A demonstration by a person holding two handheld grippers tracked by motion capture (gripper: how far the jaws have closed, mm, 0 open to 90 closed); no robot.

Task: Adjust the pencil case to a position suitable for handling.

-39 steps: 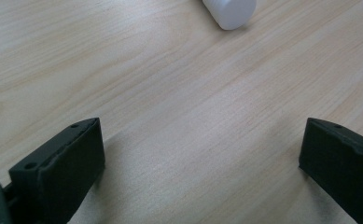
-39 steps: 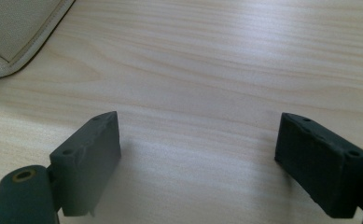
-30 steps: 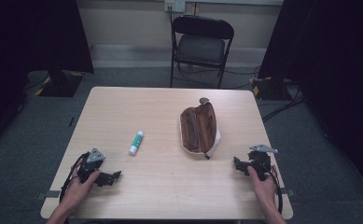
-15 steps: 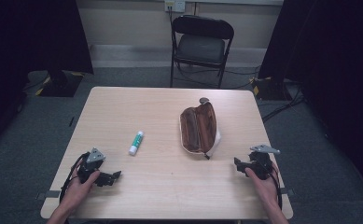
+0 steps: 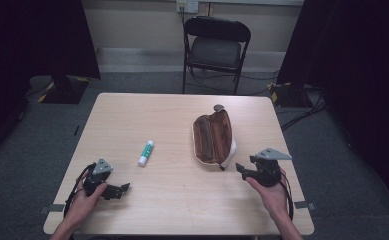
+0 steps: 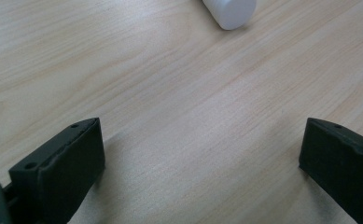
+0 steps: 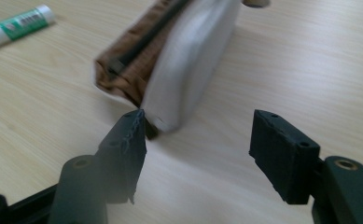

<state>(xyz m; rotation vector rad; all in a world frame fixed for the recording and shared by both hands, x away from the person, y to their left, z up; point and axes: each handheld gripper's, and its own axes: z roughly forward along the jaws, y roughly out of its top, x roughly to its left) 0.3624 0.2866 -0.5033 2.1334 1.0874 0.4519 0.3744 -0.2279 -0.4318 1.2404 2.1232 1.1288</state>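
- Landmark: the pencil case (image 5: 213, 139), brown inside and white outside, lies unzipped and open on the wooden bench (image 5: 147, 115), right of the bench's middle.
- Glue stick (image 5: 146, 153), green label and white cap, lies flat on the bench to the left of the pencil case, well apart from it.
- Right gripper (image 5: 242, 170) is held just off the near right corner of the pencil case, pointing toward it. In the right gripper view its fingers (image 7: 123, 144) have just been closing and stand partly open; the left one is close against the case's near end, but whether it touches I cannot tell. Nothing is gripped.
- Left gripper (image 5: 124, 188) rests on the bench well to the left of the pencil case, nearer than the glue stick. Its fingers (image 6: 67, 158) are spread wide over bare wood, holding nothing; the glue stick's white end (image 6: 229, 11) lies beyond them.
- A folding chair (image 5: 214, 47) stands on the floor beyond the pencil case.
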